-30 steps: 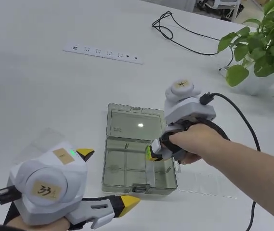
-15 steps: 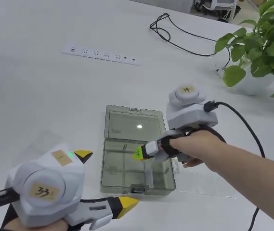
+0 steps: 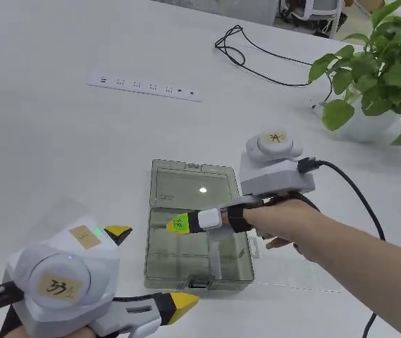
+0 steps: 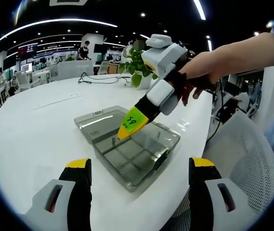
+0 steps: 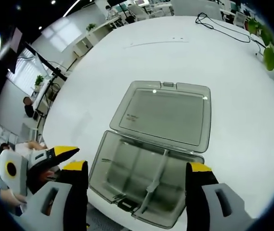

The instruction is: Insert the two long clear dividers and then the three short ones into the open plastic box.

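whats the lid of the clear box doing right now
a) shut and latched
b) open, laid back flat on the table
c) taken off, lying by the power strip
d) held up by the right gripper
b: the lid lies flat on the table, joined to the far edge of the base, while the right gripper hangs over the base with its jaws open.

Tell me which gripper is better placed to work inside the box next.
Right. The right gripper hovers over the open box, jaws open; the left gripper sits low, off its near-left corner.
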A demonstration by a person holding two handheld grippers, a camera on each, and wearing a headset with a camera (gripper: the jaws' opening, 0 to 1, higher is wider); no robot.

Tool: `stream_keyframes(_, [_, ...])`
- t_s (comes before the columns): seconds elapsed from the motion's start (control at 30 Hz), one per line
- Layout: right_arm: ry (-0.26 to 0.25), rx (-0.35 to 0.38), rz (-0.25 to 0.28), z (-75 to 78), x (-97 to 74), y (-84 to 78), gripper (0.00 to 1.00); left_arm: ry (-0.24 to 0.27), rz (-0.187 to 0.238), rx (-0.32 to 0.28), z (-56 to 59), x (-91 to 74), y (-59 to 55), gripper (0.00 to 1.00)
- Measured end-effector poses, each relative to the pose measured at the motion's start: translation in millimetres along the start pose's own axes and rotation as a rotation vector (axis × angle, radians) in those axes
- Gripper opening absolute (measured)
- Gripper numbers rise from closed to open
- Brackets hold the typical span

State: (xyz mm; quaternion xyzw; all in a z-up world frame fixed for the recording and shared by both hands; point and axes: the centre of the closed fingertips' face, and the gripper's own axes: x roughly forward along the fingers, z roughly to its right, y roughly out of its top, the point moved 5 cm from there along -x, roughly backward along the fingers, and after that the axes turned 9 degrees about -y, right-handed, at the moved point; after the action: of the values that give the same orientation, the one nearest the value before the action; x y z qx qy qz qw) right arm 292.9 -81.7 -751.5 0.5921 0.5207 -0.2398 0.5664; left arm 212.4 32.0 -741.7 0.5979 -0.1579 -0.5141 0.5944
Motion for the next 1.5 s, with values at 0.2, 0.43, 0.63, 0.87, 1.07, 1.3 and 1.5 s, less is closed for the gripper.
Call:
stream_keyframes(0.2, [0.038, -0.004, 0.064, 1.0, -11.8, 2.5, 0.89, 0.008, 0.009, -0.016, -0.9, 0.2, 1.6, 0.84])
stream_keyframes(0.43, [0.095, -0.031, 0.227, 9.0, -24.3, 11.3, 0.93, 0.012, 0.009, -0.025, -1.8, 0.0, 2.0, 0.84])
stream_keyframes(0.63, [0.103, -0.081, 0.277, 23.0, -30.9, 0.8, 1.0, 0.026, 0.007, -0.031, -6.2, -3.9, 2.7, 0.84])
stream_keyframes(0.87, [0.111, -0.118, 0.315, 38.3, -36.3, -20.3, 1.0, 0.063, 0.01, -0.039, -18.8, -12.9, 5.4, 0.84])
stream_keyframes(1.07, [0.122, -0.182, 0.357, 45.9, -42.0, -38.0, 1.0, 0.102, 0.006, -0.054, -31.8, -23.5, 5.6, 0.84])
stream_keyframes(1.3, [0.15, -0.241, 0.438, 48.3, -53.2, -49.9, 1.0, 0.146, -0.023, -0.051, -47.6, -35.5, 3.4, 0.84])
stream_keyframes(1.5, [0.15, -0.298, 0.503, 45.7, -61.2, -54.8, 1.0, 0.195, -0.076, -0.066, -64.0, -47.8, -6.4, 0.83])
